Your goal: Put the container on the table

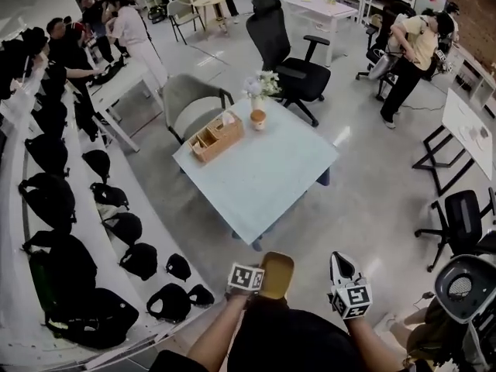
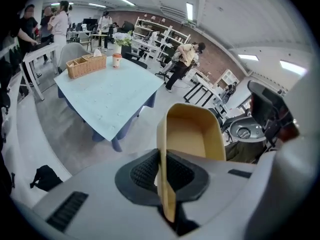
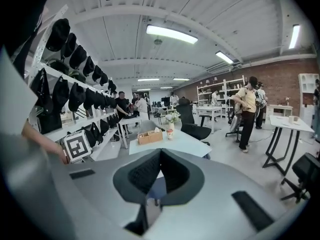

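Note:
A tan plastic container [image 1: 277, 274] hangs in front of me, short of the near corner of the pale blue table [image 1: 267, 184]. My left gripper [image 1: 249, 279] is shut on one wall of it. In the left gripper view the container [image 2: 195, 134] stands open side up, its thin wall pinched between the ribbed pads of the left gripper [image 2: 161, 170], with the table [image 2: 107, 96] ahead and to the left. My right gripper [image 1: 341, 265] is beside the container, its jaws together and empty. In its own view the right gripper [image 3: 160, 151] points toward the table [image 3: 175, 142].
On the table's far end stand a wicker basket [image 1: 217, 136], a small cup [image 1: 258, 118] and a vase of flowers [image 1: 263, 85]. A grey chair [image 1: 188, 103] and a black office chair [image 1: 288, 56] flank that end. White shelves with black caps [image 1: 124, 227] line the left. People stand at the back left and right.

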Demonstrator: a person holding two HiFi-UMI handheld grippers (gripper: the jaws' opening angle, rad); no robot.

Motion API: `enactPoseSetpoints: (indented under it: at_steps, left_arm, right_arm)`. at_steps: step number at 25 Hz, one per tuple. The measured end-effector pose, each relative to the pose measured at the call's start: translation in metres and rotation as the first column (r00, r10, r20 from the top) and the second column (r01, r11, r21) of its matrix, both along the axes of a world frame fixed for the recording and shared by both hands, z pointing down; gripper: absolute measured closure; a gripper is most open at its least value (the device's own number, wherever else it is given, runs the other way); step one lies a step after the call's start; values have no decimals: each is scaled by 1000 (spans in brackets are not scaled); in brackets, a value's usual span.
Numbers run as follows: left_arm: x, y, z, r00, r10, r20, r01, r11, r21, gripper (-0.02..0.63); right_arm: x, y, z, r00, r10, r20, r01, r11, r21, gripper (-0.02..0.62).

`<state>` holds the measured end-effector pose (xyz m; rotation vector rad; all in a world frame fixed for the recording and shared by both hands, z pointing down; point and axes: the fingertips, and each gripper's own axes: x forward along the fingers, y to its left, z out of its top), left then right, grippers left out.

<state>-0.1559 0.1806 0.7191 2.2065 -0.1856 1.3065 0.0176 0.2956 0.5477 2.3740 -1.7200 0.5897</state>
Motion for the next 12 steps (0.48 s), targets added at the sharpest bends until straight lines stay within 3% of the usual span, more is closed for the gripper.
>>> enactPoseSetpoints:
  at_steps: [12]
  left_arm:
    - [32, -112, 12, 996, -87, -13, 87, 996, -25, 586]
  right_arm:
    - [42, -112, 2, 998, -44, -35, 42, 998, -47, 597]
